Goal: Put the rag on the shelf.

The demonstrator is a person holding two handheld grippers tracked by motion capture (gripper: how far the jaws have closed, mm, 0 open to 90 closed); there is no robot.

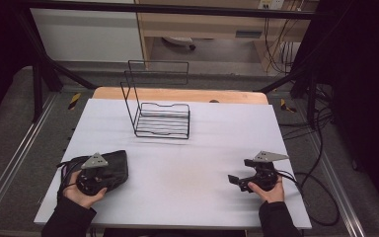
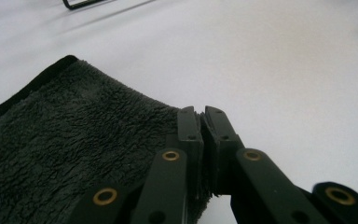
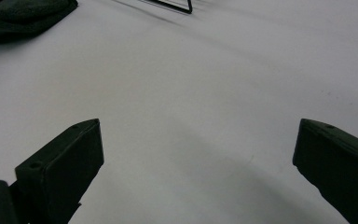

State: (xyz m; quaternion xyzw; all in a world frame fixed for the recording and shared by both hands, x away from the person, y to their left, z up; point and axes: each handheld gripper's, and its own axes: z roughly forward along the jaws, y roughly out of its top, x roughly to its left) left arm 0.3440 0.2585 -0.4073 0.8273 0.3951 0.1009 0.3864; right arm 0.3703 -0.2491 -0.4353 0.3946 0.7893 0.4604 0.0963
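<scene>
Cloth: dark grey fleecy folded cloth [image 2: 70, 140] lies at the near left of the white bench [image 1: 177, 173].
Left hand-held gripper [image 2: 203, 114]: jaws clamped together on the cloth's edge.
Right hand-held gripper [image 3: 198, 154]: jaws spread wide, nothing between them, near right.
Rack: black wire rack [image 1: 160, 116], far centre.

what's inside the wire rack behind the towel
Nothing shows inside the black wire rack; through its open bars only the white table is visible. The left gripper is shut on the dark towel edge, covering what lies under that towel.
</scene>
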